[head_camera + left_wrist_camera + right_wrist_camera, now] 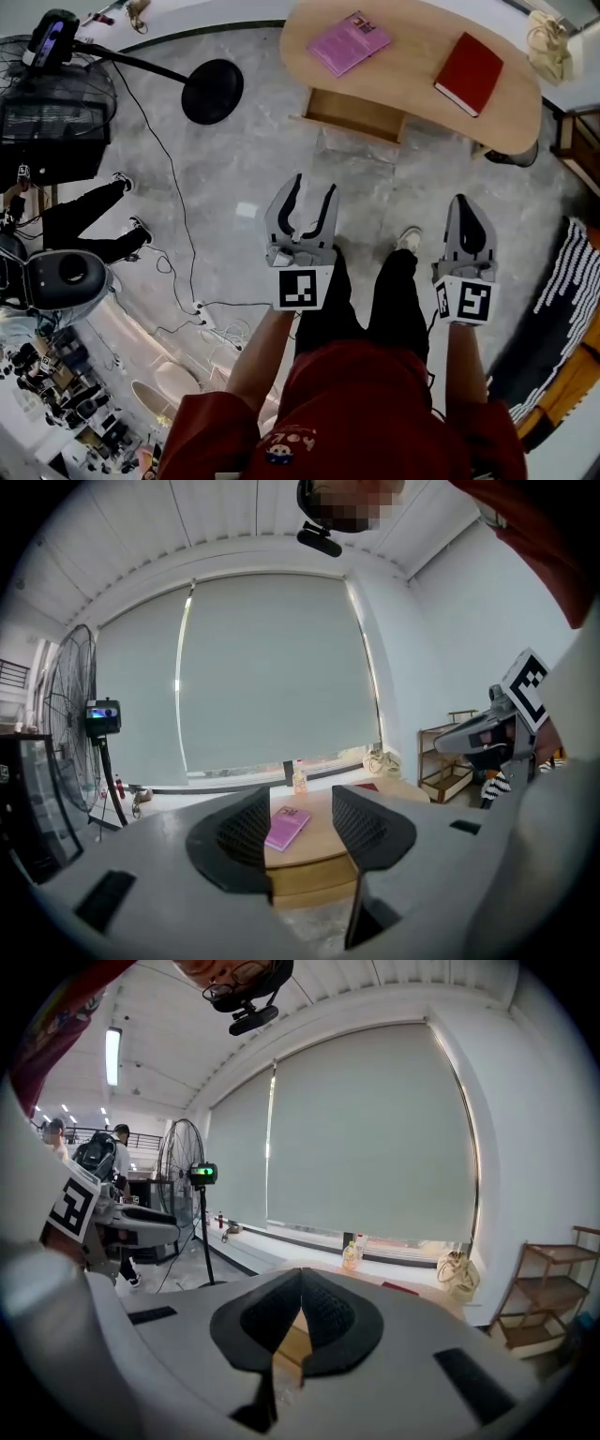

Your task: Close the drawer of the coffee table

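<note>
The oval wooden coffee table [417,47] stands at the top of the head view, and its drawer [354,113] is pulled out towards me. A pink book [349,41] and a red book [469,72] lie on top. My left gripper [314,185] hangs open over the floor, short of the drawer, with nothing between its jaws. In the left gripper view the table [323,841] and pink book [287,825] show between the open left gripper [302,799]. My right gripper [461,201] is shut and empty, to the right. Its pads meet in the right gripper view [301,1277].
A fan stand with a round black base [212,91] is left of the table, and cables [178,281] trail over the grey floor. A seated person's legs [89,220] are at the left. A striped rug [572,281] and a wooden shelf [583,141] lie at the right.
</note>
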